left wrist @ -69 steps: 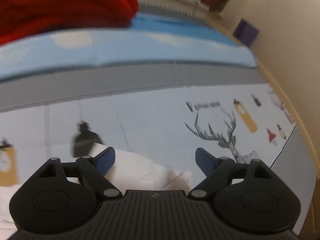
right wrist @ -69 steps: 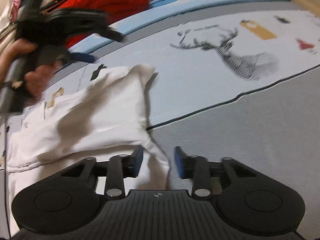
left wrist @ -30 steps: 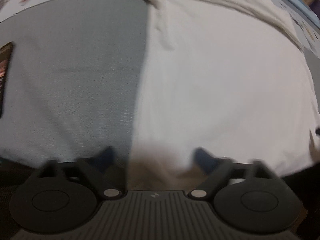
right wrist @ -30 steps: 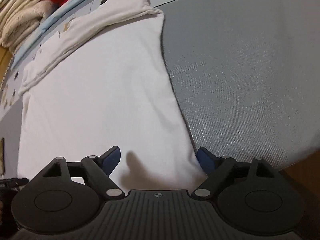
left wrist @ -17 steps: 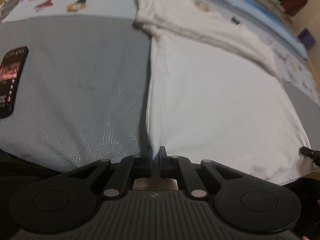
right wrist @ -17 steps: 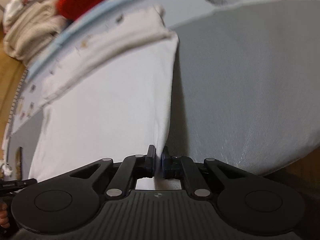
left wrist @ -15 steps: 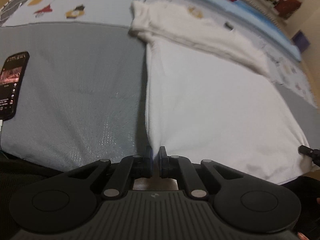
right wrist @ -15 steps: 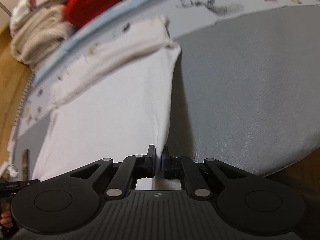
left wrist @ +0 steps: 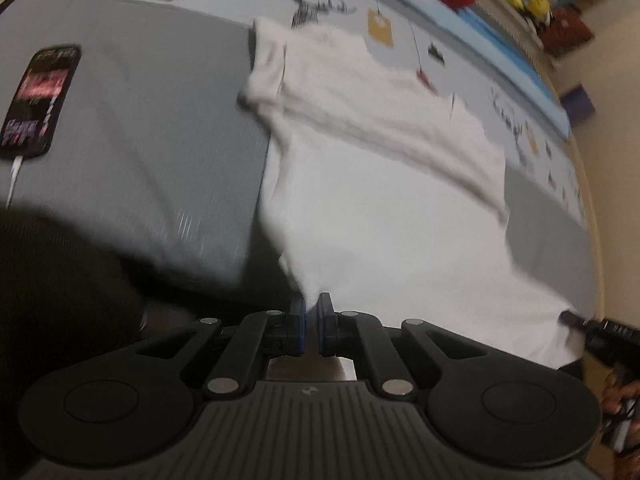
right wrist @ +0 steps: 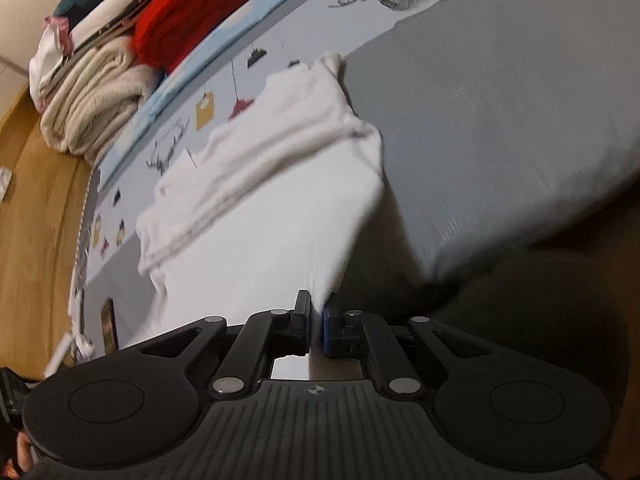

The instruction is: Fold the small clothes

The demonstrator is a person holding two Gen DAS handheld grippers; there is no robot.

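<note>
White shirt (left wrist: 392, 216) fills mid-frame; left gripper (left wrist: 312, 312) and right gripper (right wrist: 316, 312) each pinch a lower corner.

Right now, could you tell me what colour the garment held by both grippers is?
Plain white garment, clearest in the left wrist view.

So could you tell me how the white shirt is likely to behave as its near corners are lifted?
Probably floppy: the white shirt peaks up to each pinched corner and drapes between. Likely light, since thin fabric rises on two small grips. Its folded far edge may loosen, being only laid over.
</note>
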